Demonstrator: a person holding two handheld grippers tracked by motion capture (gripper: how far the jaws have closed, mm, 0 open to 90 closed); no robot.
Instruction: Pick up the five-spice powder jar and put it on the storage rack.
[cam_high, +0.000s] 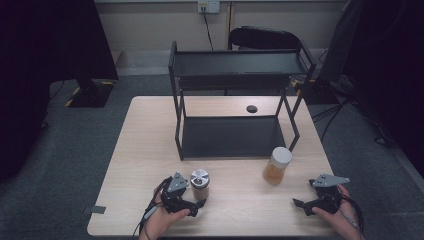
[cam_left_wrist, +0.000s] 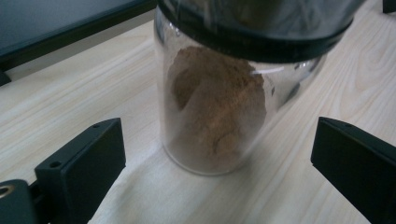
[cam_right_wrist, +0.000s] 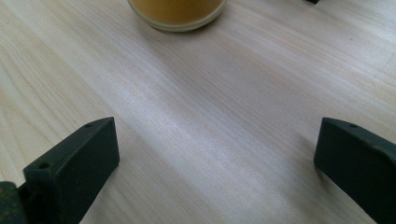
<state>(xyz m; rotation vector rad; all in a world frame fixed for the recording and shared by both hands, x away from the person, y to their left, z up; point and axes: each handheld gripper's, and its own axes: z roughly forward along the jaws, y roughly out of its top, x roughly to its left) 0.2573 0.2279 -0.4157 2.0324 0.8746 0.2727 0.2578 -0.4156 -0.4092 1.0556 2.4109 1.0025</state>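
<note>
Jar (cam_left_wrist: 215, 112): clear glass, brown powder, dark lid | left tongs (cam_left_wrist: 217, 154) wide | right tongs (cam_right_wrist: 215, 158) wide

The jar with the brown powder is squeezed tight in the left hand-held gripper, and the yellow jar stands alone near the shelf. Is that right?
Not quite. The left hand-held gripper isn't squeezing the brown powder jar: in the left gripper view its jaws stand wide open on either side, with bare table between them and the glass. The rest is right: the yellow jar stands alone near the shelf.

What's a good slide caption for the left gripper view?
Open left gripper lined up on a glass jar of brown powder standing on the wooden table.
</note>
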